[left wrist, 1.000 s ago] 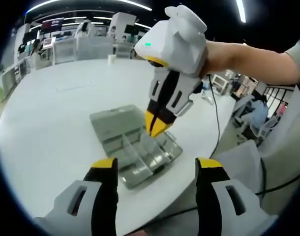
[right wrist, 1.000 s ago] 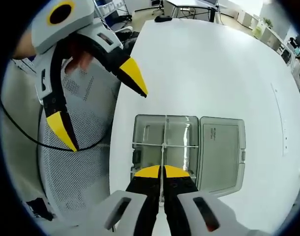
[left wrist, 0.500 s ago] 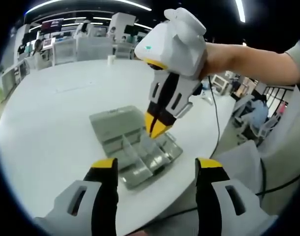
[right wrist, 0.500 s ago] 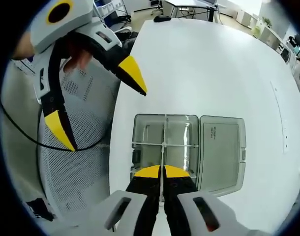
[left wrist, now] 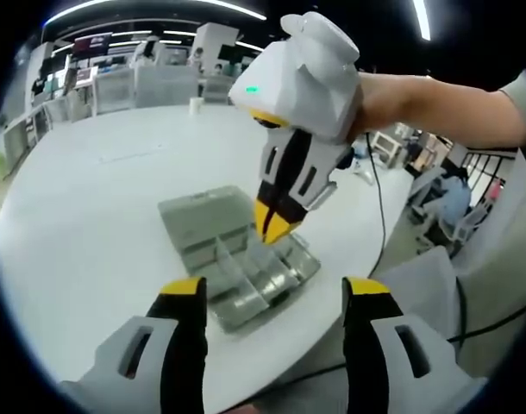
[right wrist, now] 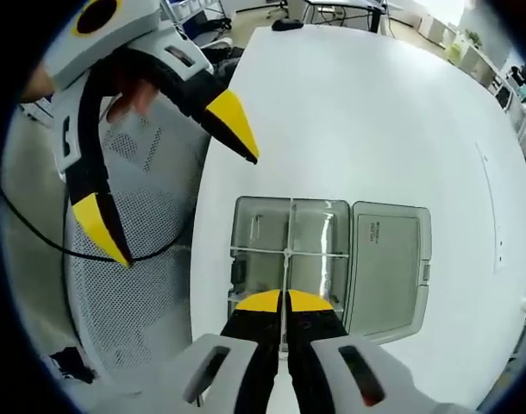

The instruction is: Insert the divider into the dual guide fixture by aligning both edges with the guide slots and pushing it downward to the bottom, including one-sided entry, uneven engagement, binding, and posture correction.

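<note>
Pinching the thin clear divider (right wrist: 285,280) between its pressed-together yellow tips, the right gripper (right wrist: 284,301) stands over the near edge of the grey plastic box (right wrist: 291,259), pointing straight down into it. The divider runs along the middle of the box, and a cross wall meets it, so the box has four compartments; I cannot tell what lies in them. The box lid (right wrist: 389,263) is open flat beside it, with a small label whose writing is too small to read. The left gripper (right wrist: 164,190) hangs well apart at the table (right wrist: 358,112) edge, its jaws spread wide, holding nothing.
</note>
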`<state>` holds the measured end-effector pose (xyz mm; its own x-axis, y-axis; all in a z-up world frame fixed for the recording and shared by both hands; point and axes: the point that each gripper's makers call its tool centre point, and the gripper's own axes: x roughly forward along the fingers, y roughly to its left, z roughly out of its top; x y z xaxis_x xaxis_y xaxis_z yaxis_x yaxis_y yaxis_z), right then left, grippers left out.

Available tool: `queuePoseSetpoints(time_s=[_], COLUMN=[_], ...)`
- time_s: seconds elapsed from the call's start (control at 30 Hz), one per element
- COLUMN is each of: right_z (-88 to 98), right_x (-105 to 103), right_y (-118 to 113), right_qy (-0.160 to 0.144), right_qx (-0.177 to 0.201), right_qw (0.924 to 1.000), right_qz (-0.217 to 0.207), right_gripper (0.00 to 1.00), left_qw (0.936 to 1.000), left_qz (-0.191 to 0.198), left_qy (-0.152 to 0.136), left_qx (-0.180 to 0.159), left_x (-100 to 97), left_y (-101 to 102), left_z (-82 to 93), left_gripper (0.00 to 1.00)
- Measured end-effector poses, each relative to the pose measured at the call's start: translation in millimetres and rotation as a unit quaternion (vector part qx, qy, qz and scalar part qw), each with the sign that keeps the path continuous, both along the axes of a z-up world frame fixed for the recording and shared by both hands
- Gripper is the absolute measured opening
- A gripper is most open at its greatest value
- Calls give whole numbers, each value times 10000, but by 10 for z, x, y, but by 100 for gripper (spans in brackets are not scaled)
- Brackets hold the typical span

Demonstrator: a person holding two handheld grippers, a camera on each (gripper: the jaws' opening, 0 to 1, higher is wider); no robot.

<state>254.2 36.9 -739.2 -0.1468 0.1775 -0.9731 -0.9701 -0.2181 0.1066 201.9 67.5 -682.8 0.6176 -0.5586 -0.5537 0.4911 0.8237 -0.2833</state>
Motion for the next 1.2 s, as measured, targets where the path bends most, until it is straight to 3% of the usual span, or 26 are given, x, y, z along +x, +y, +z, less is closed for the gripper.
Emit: queuePoseSetpoints(time_s=[1.2], right_z=[-56], right_x=[-67], right_y=[-15], right_qy=[-202], right_qx=[-326], right_qw=[9987], right_qz=[331], right_gripper=[0], left_qw=[10000], left_qz=[14], left_qy=[-50], left_qx=[-39], left_x=[14], left_y=[16], left_z=[18], left_gripper=[63])
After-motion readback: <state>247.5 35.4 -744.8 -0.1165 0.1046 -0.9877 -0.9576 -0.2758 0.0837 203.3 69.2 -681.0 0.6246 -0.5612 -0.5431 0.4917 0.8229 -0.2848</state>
